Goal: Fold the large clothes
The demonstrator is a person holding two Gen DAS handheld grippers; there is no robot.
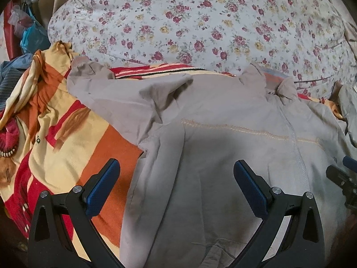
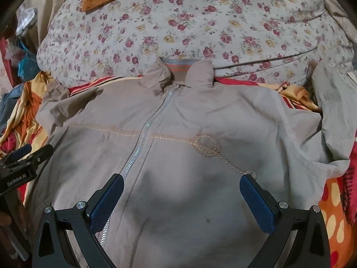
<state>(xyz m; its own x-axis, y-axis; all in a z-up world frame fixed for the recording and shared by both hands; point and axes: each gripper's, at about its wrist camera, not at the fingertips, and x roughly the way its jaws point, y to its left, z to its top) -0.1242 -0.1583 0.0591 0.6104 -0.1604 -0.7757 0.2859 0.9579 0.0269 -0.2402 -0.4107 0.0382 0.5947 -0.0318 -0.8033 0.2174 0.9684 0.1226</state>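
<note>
A beige zip-up jacket (image 2: 178, 120) lies front up on the bed, collar (image 2: 178, 69) toward the far side, zipper (image 2: 142, 134) closed. In the left wrist view the jacket (image 1: 223, 122) fills the middle and its left sleeve (image 1: 107, 89) stretches out to the left. My left gripper (image 1: 176, 169) is open and empty, just above the jacket's left side. My right gripper (image 2: 181, 185) is open and empty above the jacket's chest. The right sleeve (image 2: 334, 116) lies bunched at the right. The right gripper also shows at the right edge of the left wrist view (image 1: 343, 176).
A striped orange, red and yellow blanket (image 1: 67, 138) lies under the jacket. A floral quilt (image 2: 189, 26) is piled behind the collar. Loose clothes and bags (image 1: 22, 29) lie at the far left. An orange spotted cloth (image 2: 334, 212) lies at the right.
</note>
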